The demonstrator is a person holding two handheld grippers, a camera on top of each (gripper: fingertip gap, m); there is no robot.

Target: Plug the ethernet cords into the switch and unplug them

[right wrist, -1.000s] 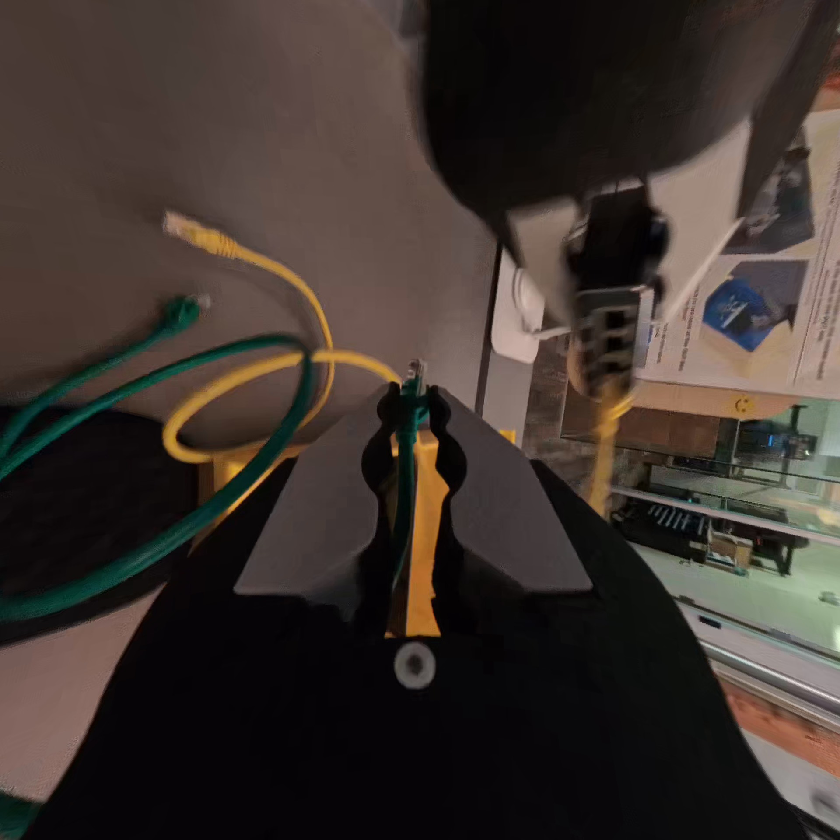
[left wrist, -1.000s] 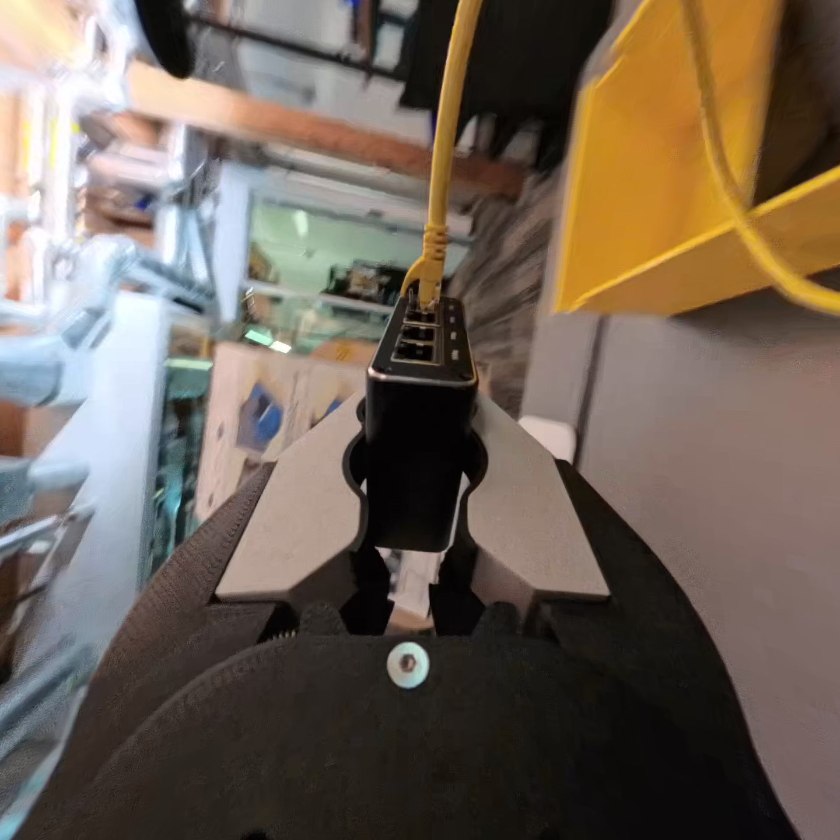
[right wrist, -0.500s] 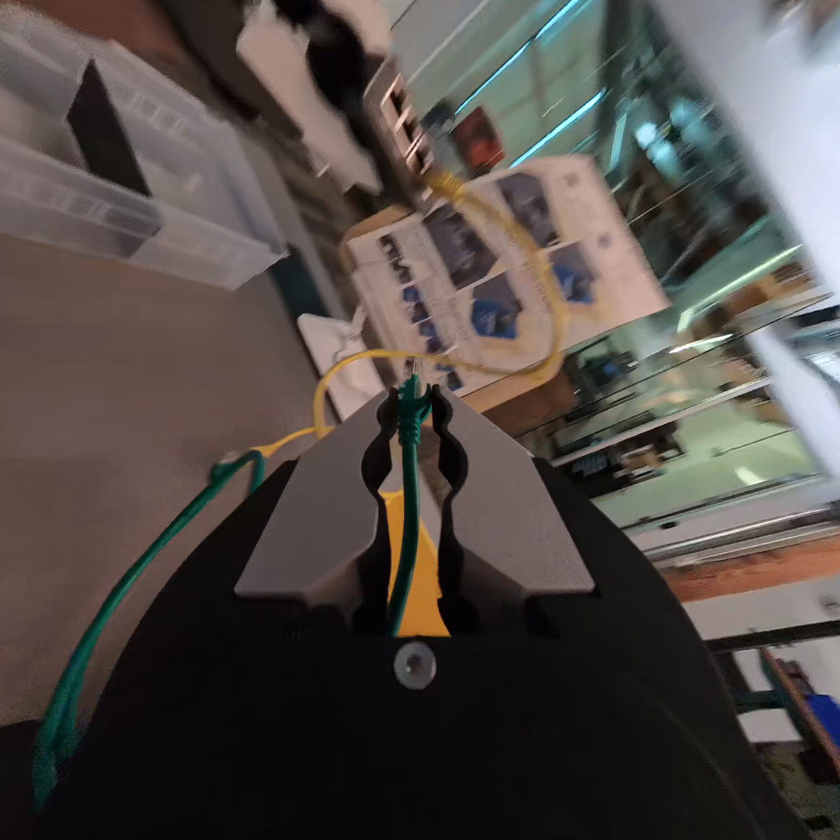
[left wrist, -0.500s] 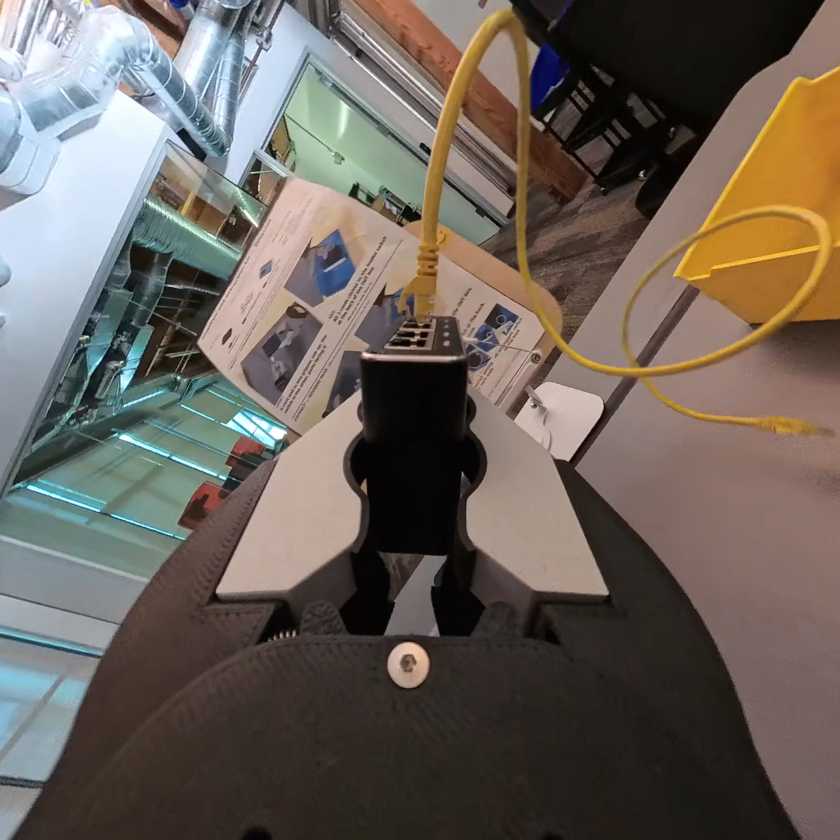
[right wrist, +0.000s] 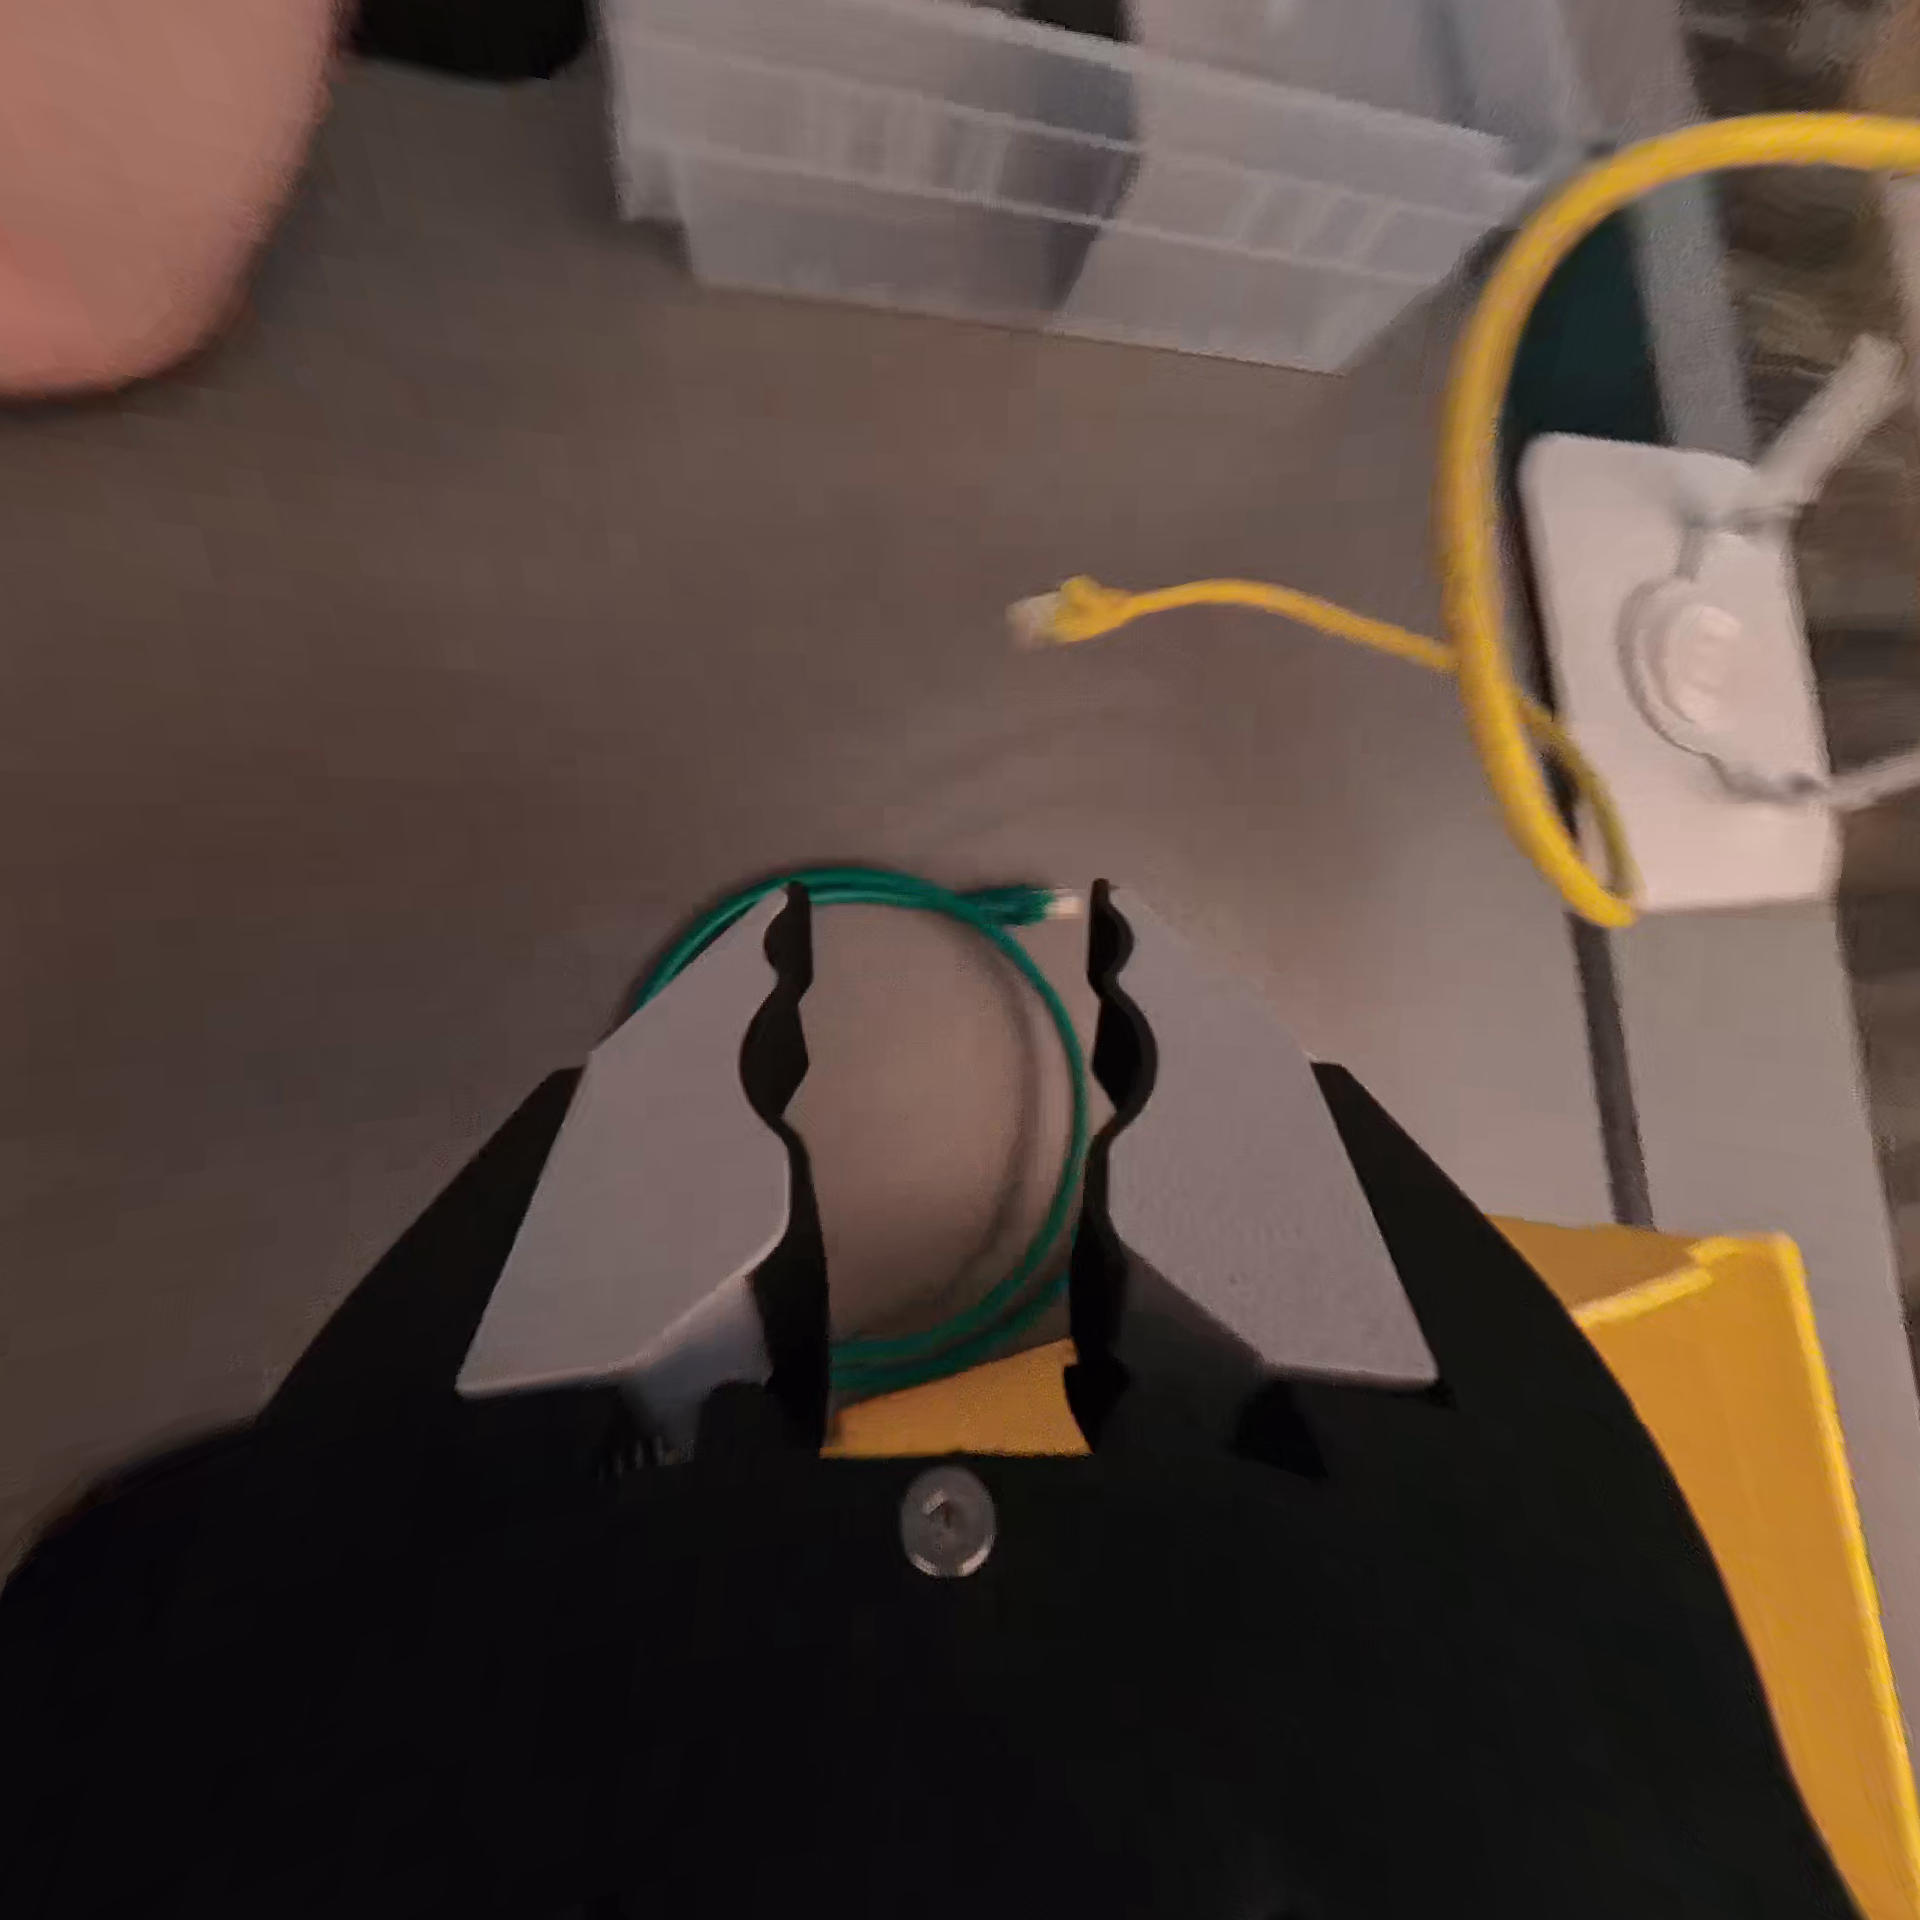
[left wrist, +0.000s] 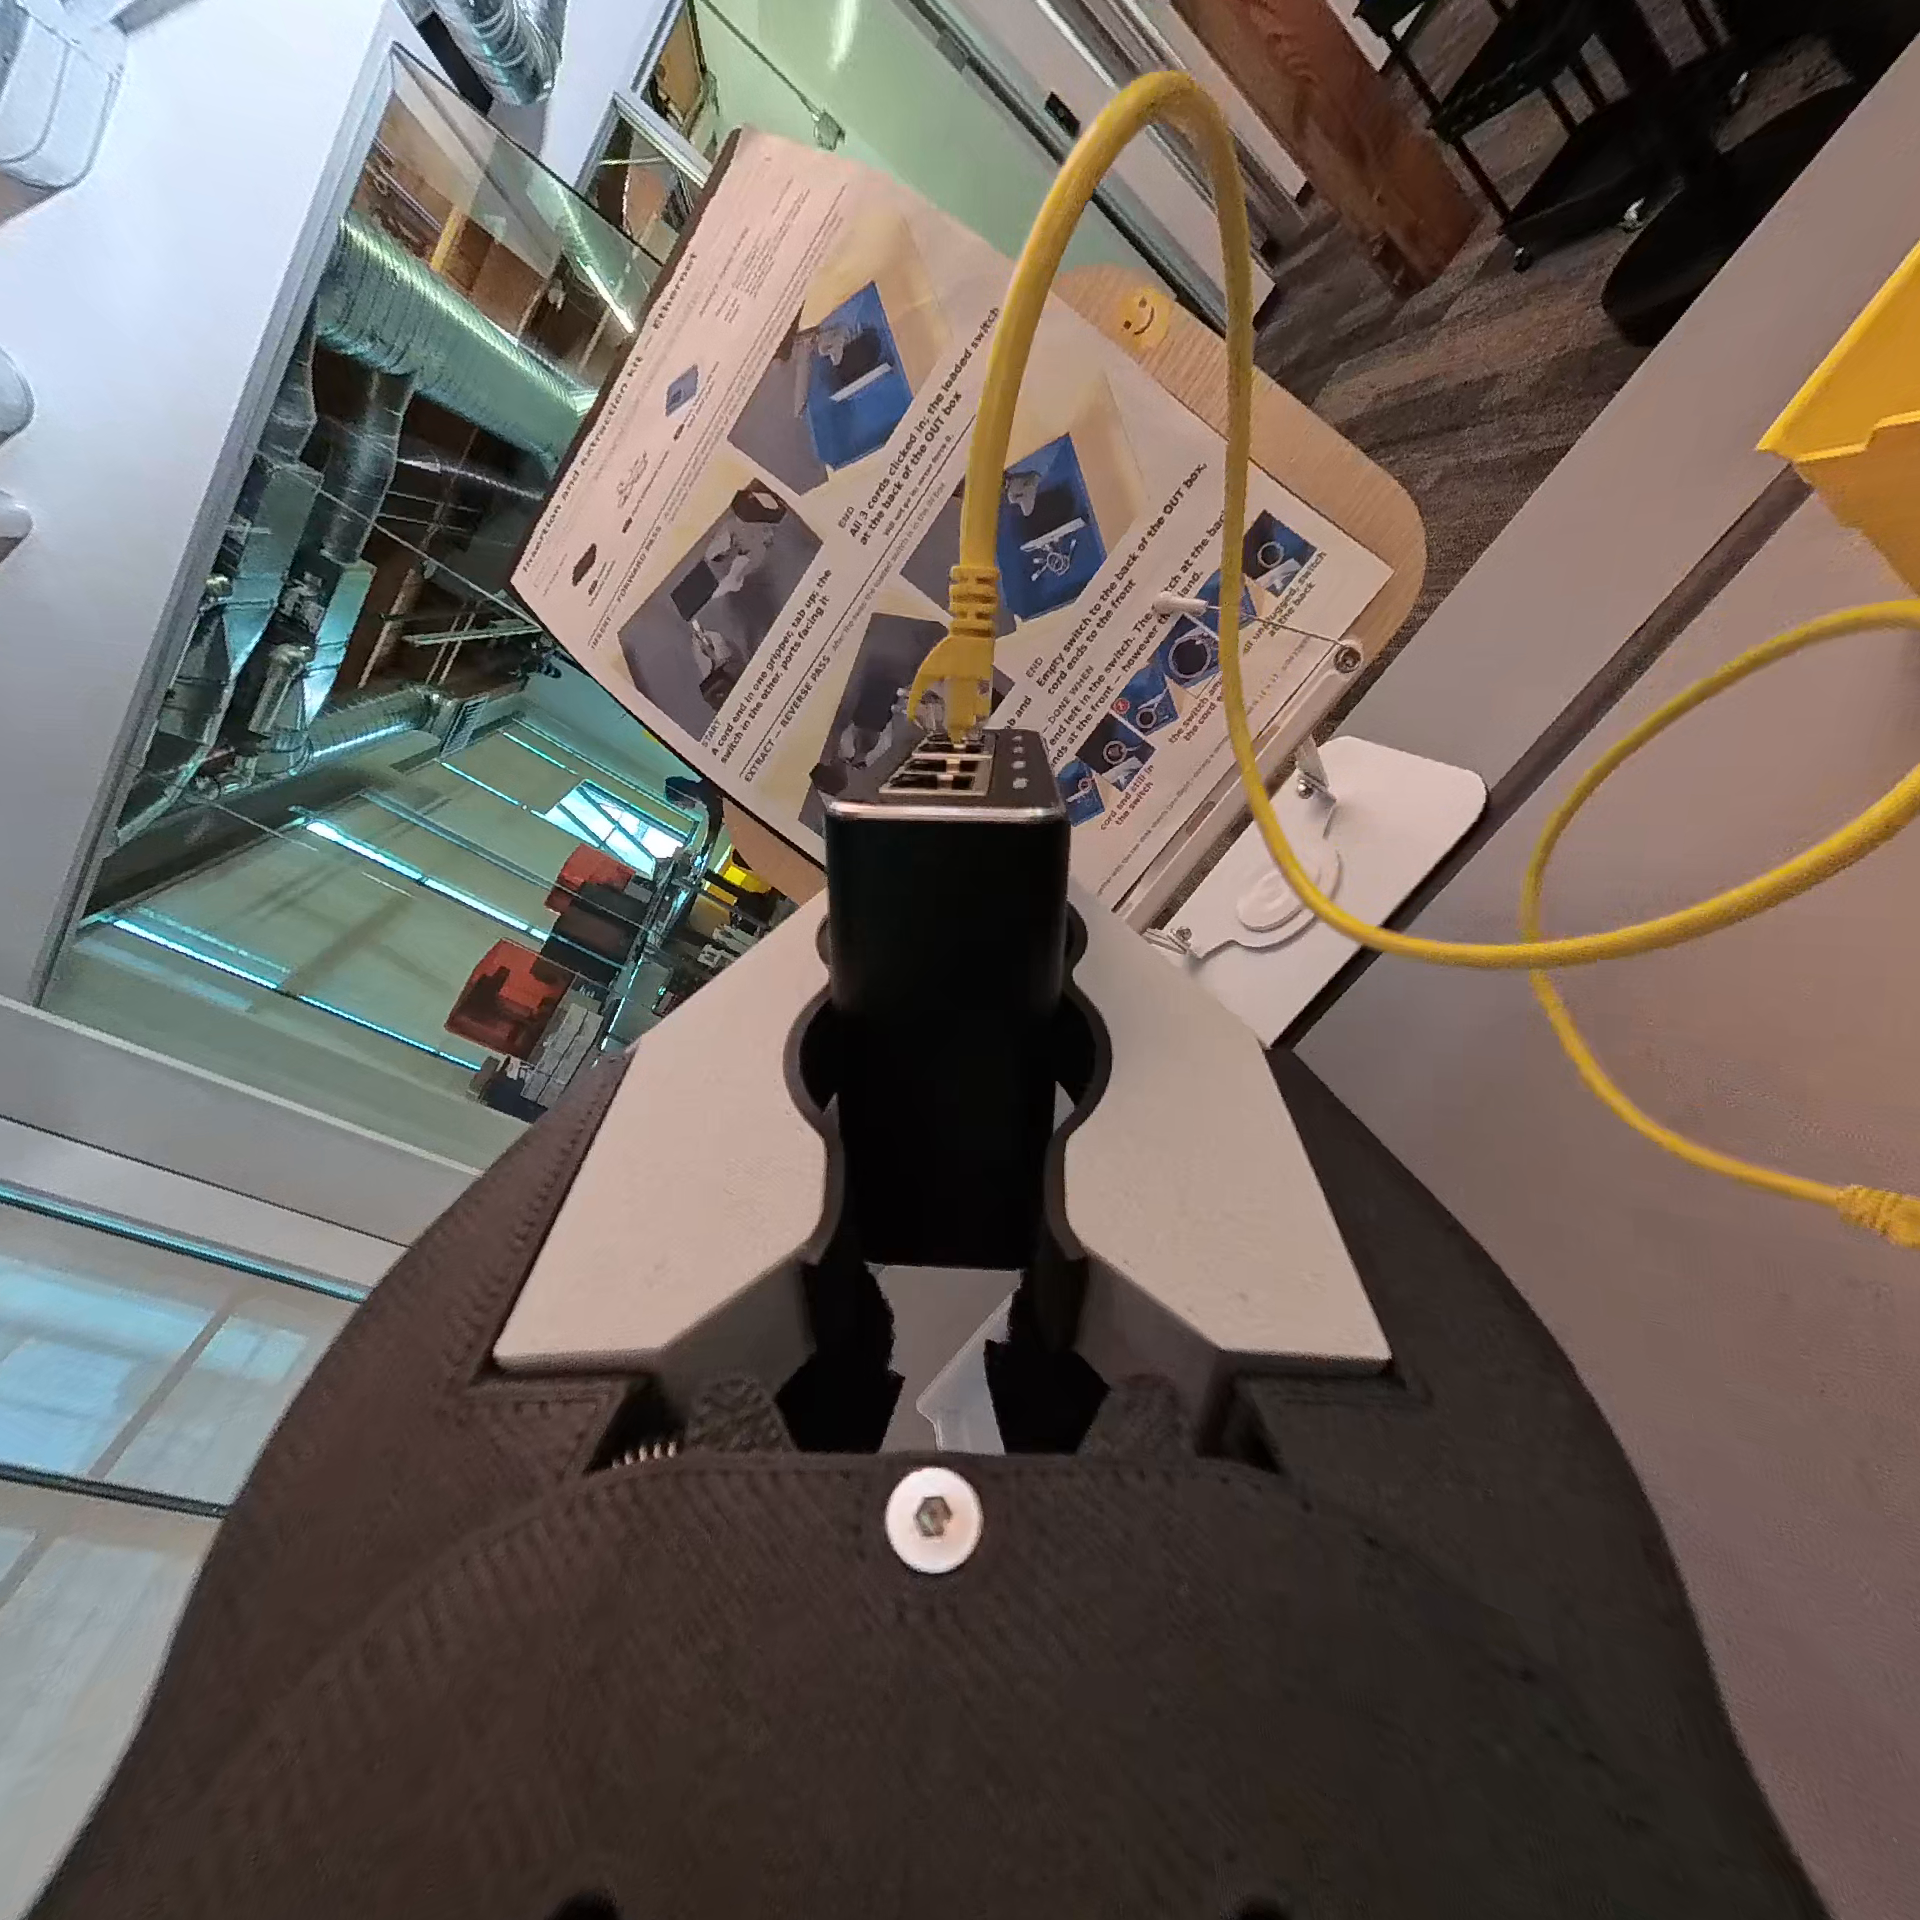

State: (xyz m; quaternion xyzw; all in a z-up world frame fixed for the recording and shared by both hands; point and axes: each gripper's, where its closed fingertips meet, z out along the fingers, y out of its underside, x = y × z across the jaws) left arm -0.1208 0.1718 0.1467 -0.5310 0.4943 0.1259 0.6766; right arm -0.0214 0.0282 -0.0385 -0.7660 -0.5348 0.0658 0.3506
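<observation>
My left gripper [left wrist: 948, 935] is shut on a black switch [left wrist: 948, 987], held up in the air with its ports facing away. A yellow ethernet cord [left wrist: 1231, 436] is plugged into the far port and loops down to the grey table, where its free plug [left wrist: 1875, 1214] lies. In the right wrist view my right gripper [right wrist: 943, 904] is open and empty above the table. A green cord [right wrist: 1060, 1039] lies coiled on the table below its jaws, its plug [right wrist: 1023, 902] near the right fingertip. The yellow cord's free plug [right wrist: 1055, 613] lies farther off.
A yellow bin [right wrist: 1714, 1475] stands at the lower right; it also shows in the left wrist view [left wrist: 1860, 416]. A clear plastic organiser [right wrist: 1039, 177] is at the table's far side. A white stand base [right wrist: 1673, 675] holds an instruction sheet [left wrist: 935, 488]. A hand [right wrist: 114, 177] is at the upper left. Left tips to right tips: about 25 centimetres.
My right gripper has opened and let go of the green cord, which now lies on the table, and it has swung down towards the table. My left gripper still holds the switch, tilted differently.
</observation>
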